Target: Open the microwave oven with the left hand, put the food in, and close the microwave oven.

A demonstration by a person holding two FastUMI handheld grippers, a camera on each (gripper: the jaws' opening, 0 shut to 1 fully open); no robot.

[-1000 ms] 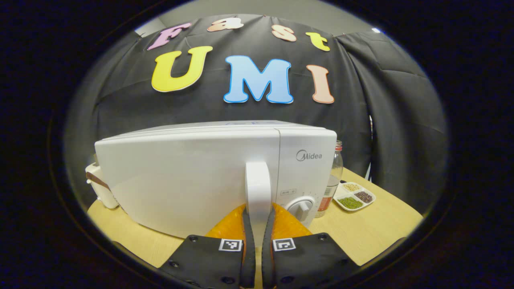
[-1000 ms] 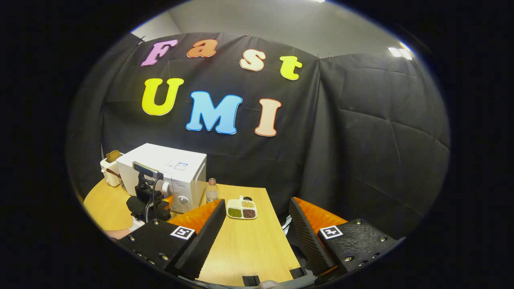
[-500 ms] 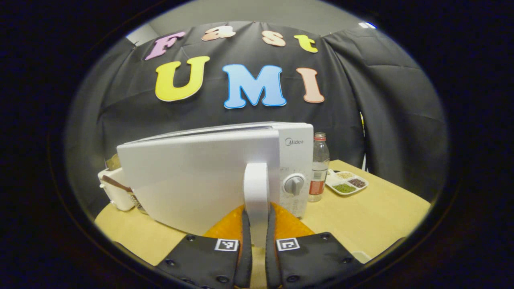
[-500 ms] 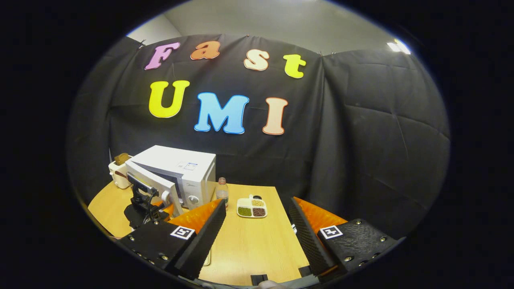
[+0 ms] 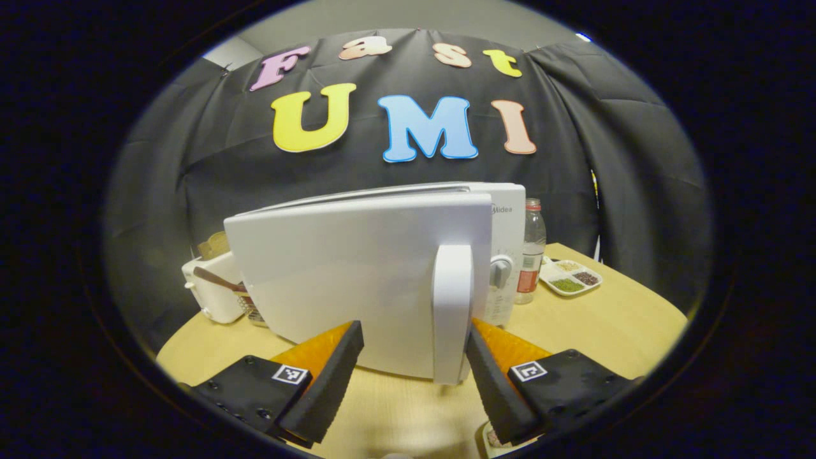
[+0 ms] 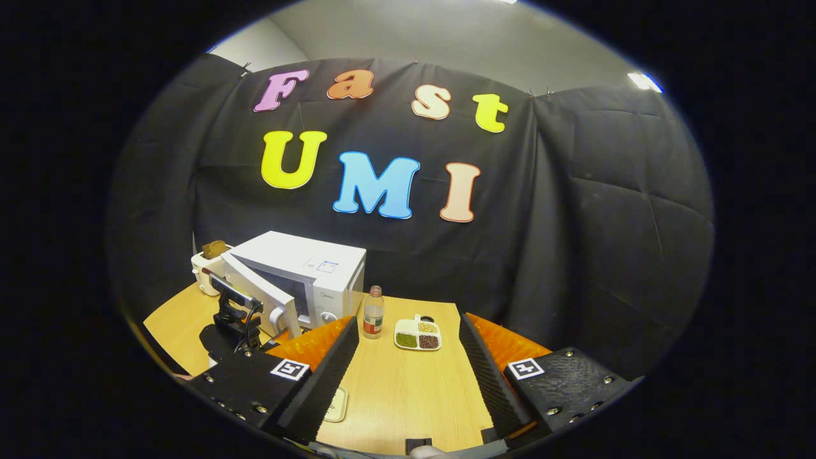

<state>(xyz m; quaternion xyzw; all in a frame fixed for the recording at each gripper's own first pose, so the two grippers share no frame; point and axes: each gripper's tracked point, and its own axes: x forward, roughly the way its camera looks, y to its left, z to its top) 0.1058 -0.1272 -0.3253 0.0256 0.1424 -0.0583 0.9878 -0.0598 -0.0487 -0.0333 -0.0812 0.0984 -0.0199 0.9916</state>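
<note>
While the microwave door (image 5: 357, 280) stands swung partly out from the white microwave oven (image 6: 306, 277), the left gripper (image 5: 411, 357) sits in front of it with its fingers spread wide apart. The door's upright white handle (image 5: 451, 312) lies in the gap between them, close against the right-hand finger (image 5: 494, 382) in the left gripper view, though I cannot tell whether that finger touches it; the other finger (image 5: 328, 376) is well clear of the handle. Neither finger presses on anything.

Seen from the right gripper view, the oven stands at the far left of the wooden table (image 6: 401, 395), its door angled outward toward the near side, and the left gripper's black body with a cable shows just in front of the door's edge. The right gripper (image 6: 405, 366) hovers above the near part of the table with its jaws wide open and nothing between them.

Just right of the oven stands a clear bottle (image 6: 373, 313) with a red cap and a red label. Near it, further right, lies a small white divided dish (image 6: 417, 335) holding green, tan and dark brown beans or grains in separate compartments. Behind the oven's left side is a white toaster (image 5: 213, 290) with a brown slice sticking out of the top. A pale flat thing (image 6: 336, 405) lies on the table beside the right gripper's left finger; what it is I cannot tell
</note>
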